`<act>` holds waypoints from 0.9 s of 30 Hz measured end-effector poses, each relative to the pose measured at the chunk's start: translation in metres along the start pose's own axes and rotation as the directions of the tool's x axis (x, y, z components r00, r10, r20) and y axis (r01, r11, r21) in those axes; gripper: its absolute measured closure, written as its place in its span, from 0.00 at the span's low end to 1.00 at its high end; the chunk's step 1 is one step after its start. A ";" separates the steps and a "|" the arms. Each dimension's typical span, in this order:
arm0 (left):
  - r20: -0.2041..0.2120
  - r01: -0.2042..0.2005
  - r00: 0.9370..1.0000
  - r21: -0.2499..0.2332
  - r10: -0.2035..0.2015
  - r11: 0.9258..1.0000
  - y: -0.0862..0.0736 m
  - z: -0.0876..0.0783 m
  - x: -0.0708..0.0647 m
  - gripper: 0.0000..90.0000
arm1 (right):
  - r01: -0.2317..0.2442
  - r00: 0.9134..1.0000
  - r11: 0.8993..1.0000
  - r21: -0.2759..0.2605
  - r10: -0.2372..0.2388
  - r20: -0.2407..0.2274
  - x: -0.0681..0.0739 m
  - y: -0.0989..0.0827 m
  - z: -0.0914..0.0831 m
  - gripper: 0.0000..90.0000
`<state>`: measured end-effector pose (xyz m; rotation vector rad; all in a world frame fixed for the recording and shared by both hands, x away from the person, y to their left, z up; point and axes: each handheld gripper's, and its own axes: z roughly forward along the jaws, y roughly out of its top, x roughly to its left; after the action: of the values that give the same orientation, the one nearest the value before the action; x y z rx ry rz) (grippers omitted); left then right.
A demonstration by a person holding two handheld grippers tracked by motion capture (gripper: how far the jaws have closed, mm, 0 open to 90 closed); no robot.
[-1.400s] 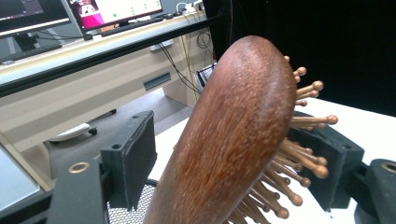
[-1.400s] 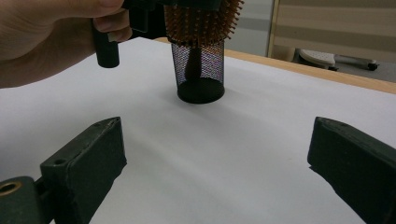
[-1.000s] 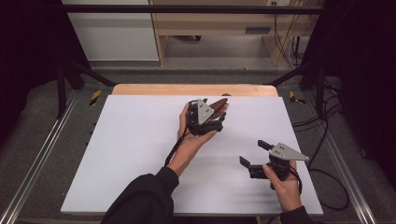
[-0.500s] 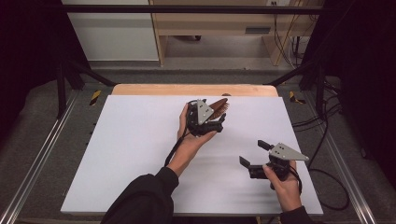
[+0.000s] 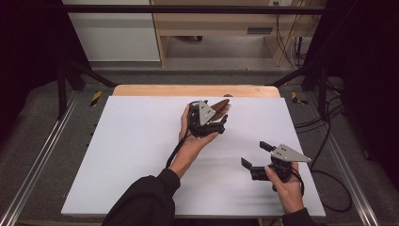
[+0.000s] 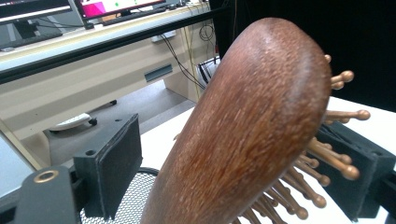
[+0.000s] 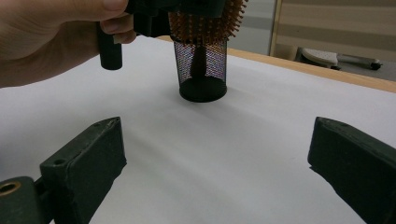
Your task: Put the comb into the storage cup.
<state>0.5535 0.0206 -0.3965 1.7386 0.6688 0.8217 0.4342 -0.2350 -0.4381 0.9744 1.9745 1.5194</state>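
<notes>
While spread white under the rig, counter (image 5: 122, 155) bare at the near left, wooden edge along the far side. Standing toward its far middle, a black mesh cup (image 7: 202, 70), upright on its round base. Dropped into that cup handle-first, a brown wooden hairbrush (image 6: 247, 135), long axis close to upright with a slight lean, rounded head topmost and pointing up and away toward the far right of the counter in the high view; ball-tipped wooden bristles fanning off to one side, smooth back to the other. Hovering around the brush head, left hand-held gripper (image 5: 207, 123), released: jaws just been opening, the brush between them, left pad clear of the wood with a gap showing, bristle tips near the right pad, contact there impossible to tell. Resting well apart at the near right, right hand-held gripper (image 5: 256, 155), released as well, jaws spread wide over plain counter and aimed at the cup.
</notes>
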 end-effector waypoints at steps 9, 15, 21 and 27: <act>0.005 0.010 1.000 0.006 -0.010 1.000 -0.001 -0.001 0.000 0.14 | 0.002 1.000 1.000 0.002 -0.002 0.001 0.000 0.000 0.000 0.05; 0.006 0.013 1.000 0.008 -0.013 1.000 -0.001 0.000 0.000 0.12 | 0.001 1.000 1.000 0.001 -0.001 0.001 0.000 0.000 0.000 0.05; 0.004 0.014 1.000 0.012 -0.014 1.000 -0.002 0.000 0.000 0.11 | 0.001 1.000 1.000 0.000 -0.001 0.001 0.000 0.000 0.000 0.05; 0.002 0.015 1.000 0.014 -0.015 1.000 -0.003 0.000 0.000 0.07 | 0.003 1.000 1.000 0.003 -0.003 0.001 0.000 0.000 0.000 0.05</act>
<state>0.5536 0.0214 -0.3995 1.7443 0.6867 0.8059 0.4346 -0.2350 -0.4384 0.9721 1.9771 1.5144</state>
